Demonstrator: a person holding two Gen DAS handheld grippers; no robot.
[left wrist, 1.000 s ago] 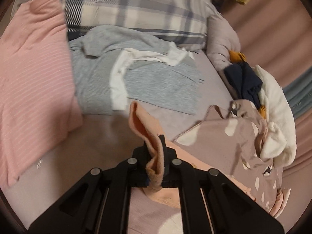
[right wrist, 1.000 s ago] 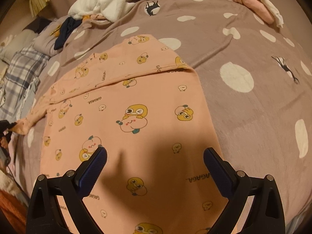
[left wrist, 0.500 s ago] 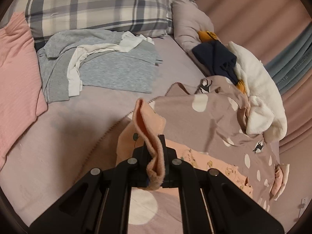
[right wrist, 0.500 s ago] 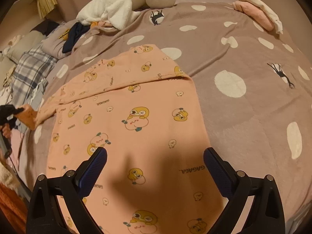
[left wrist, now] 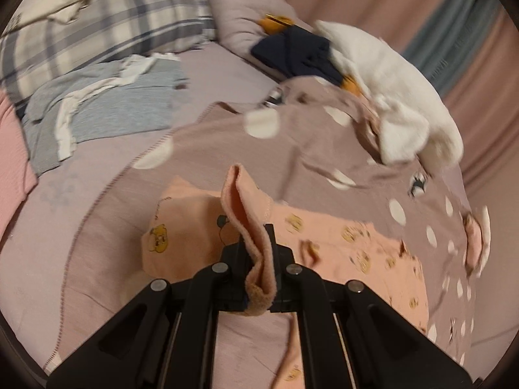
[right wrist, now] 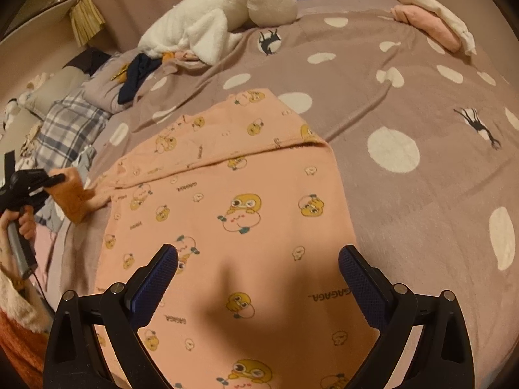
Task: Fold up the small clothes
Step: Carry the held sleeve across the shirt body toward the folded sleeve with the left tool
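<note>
While the pink duck-print shirt (right wrist: 246, 227) is lying flat on the dotted blanket (right wrist: 405, 103), the left gripper (left wrist: 258, 256) is pinching its soft, floppy sleeve cuff (left wrist: 249, 223); the right gripper (right wrist: 258, 265) is hovering wide open above it.

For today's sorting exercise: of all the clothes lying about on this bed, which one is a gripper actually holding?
The peach cartoon-print garment. The left gripper is shut on its sleeve cuff; the grey top, navy piece and pink folded clothes lie untouched.

A white plush toy (right wrist: 223, 9) lies on the spotted blanket (right wrist: 405, 103) near a plaid pillow (left wrist: 107, 16).
</note>
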